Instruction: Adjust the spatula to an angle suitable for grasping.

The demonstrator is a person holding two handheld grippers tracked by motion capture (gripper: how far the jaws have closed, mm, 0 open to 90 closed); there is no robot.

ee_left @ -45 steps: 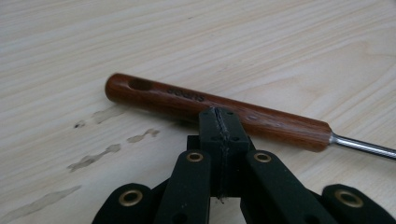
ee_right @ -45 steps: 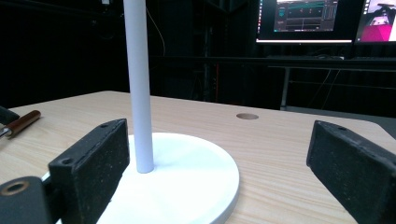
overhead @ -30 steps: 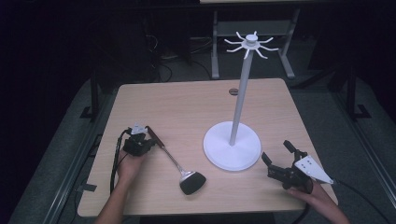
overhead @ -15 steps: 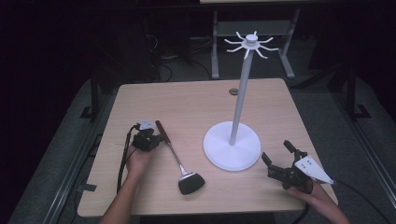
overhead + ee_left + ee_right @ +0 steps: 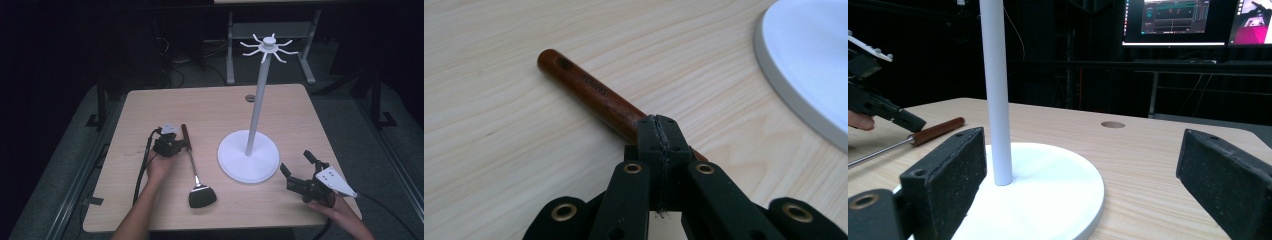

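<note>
A utensil lies on the wooden table (image 5: 210,107), its dark head (image 5: 202,196) toward the front and its brown wooden handle (image 5: 184,136) pointing away. My left gripper (image 5: 180,146) is shut, jaws pressed together with nothing between them. Its tip (image 5: 658,125) rests over the handle (image 5: 589,92) where the metal shaft begins. Whether it touches the wood I cannot tell. My right gripper (image 5: 296,164) stands open at the front right, beside the white stand's round base (image 5: 248,155). Between its wide jaws (image 5: 1083,155) rises the stand's pole (image 5: 995,90).
The white stand has a tall pole (image 5: 255,100) topped by a ring of hooks (image 5: 269,47). A small round hole (image 5: 250,98) sits near the table's far edge. Monitors (image 5: 1178,20) and dark frames stand beyond the table.
My left hand has slid right and a little away from the person, bringing the shut gripper onto the utensil's handle. The right gripper has stayed where it was.
</note>
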